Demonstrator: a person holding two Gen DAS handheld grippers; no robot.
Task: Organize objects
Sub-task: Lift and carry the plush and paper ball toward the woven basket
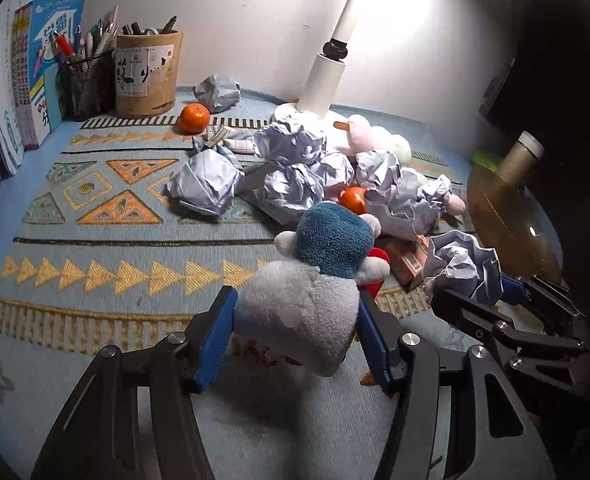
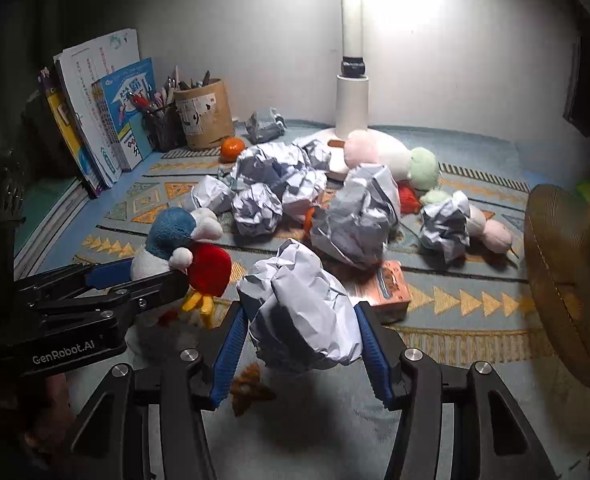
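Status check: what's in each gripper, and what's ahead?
Left gripper shut on plush penguin. Right gripper shut on crumpled paper ball. Paper pile, tissue pack ahead on the mat.

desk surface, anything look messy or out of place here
Yes. Crumpled paper balls are heaped mid-mat among plush toys and an orange, unlike the upright books. Brown scraps lie near the right claw, which grips another paper ball.

The plush penguin (image 1: 307, 300) is fuzzy matt cloth. The crumpled paper ball (image 2: 299, 312) is creased and dull. The woven tablecloth (image 1: 107, 216) looks coarse. The far left pen holder (image 1: 149, 74) is smooth wood; the mesh pen cup (image 1: 85, 86) is metal.
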